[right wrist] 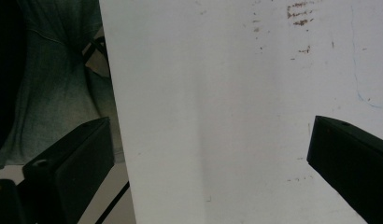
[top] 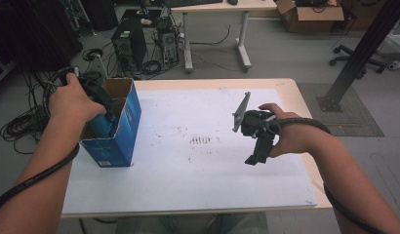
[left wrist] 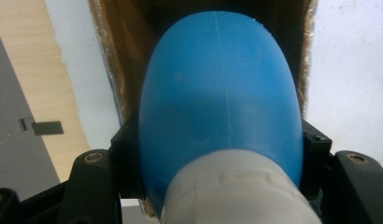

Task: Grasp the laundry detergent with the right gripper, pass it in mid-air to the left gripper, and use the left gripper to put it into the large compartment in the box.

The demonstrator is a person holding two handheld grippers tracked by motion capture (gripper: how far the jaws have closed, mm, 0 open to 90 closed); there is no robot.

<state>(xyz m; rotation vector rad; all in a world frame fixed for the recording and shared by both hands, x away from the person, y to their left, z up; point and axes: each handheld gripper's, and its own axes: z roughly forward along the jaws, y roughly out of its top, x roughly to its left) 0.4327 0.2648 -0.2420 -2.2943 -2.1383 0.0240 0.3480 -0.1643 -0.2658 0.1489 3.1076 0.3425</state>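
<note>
left tool (top: pixel 106 113): gripping a blue bottle (left wrist: pixel 220 93), jaws pressing on both its sides, holding it inside the open blue box (top: pixel 121 131) | box: standing at the tabletop's (top: pixel 188 195) left edge | right tool (top: pixel 254 153): hovering mid-tabletop, jaws gaping wide, gripping nothing

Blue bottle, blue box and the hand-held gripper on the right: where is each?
blue bottle (left wrist: pixel 217 93), left gripper view, its rounded body.
blue box (top: pixel 124 131), high view, its side wall.
right hand-held gripper (top: pixel 254 158), high view, at its jaw tips.
</note>
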